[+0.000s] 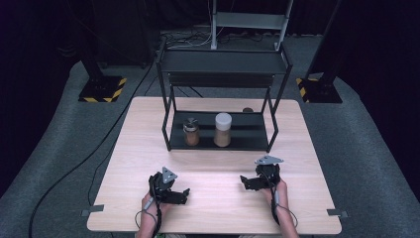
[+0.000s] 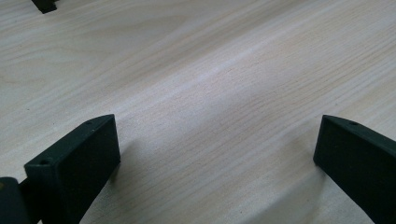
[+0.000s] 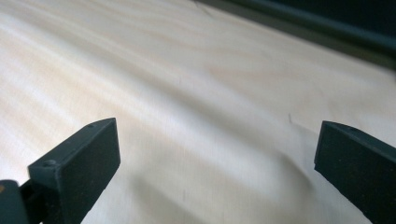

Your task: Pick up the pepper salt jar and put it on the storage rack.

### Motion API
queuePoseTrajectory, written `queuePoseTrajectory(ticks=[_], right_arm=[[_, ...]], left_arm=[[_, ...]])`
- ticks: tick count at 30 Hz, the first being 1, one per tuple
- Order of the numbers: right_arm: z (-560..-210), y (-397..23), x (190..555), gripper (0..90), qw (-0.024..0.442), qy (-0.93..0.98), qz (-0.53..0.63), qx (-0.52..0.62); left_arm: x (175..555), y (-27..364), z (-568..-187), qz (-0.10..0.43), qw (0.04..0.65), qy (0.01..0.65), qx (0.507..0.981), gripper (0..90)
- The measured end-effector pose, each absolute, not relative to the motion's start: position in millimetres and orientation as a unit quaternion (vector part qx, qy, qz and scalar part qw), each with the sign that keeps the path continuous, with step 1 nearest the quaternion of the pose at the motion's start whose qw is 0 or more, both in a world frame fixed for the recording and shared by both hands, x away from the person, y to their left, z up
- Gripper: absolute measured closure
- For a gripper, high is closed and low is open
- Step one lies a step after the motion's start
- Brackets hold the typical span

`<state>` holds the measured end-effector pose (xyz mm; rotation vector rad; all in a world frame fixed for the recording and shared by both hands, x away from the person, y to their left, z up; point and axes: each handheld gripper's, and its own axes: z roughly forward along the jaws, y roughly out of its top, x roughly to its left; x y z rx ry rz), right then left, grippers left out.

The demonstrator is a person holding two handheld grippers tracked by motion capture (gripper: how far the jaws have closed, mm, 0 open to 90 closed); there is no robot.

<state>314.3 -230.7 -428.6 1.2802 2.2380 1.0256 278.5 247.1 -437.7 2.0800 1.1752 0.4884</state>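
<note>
Both hand-held grippers, left (image 1: 184, 192) and right (image 1: 244, 181), rest wide open, empty, on the counter (image 1: 218, 208); jars (image 1: 223, 130) stand beyond on the shelf (image 1: 218, 141), nearer my right.

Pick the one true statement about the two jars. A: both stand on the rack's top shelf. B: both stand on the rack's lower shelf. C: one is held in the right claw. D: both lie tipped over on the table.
B: the high view shows the dark-lidded jar and the white-lidded jar upright, side by side on the lower shelf of the rack.
</note>
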Motion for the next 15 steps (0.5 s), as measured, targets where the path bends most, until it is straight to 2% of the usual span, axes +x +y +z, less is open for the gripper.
queuePoseTrajectory(ticks=[9,15], right_arm=[[-436,-254,274,0.0,0.193,0.772,0.380,0.471],[-438,-256,273,0.0,0.190,0.765,0.384,0.481]], left_arm=[[278,247,-438,0.188,0.344,0.452,0.801,0.0],[278,247,-438,0.188,0.344,0.453,0.801,0.0]])
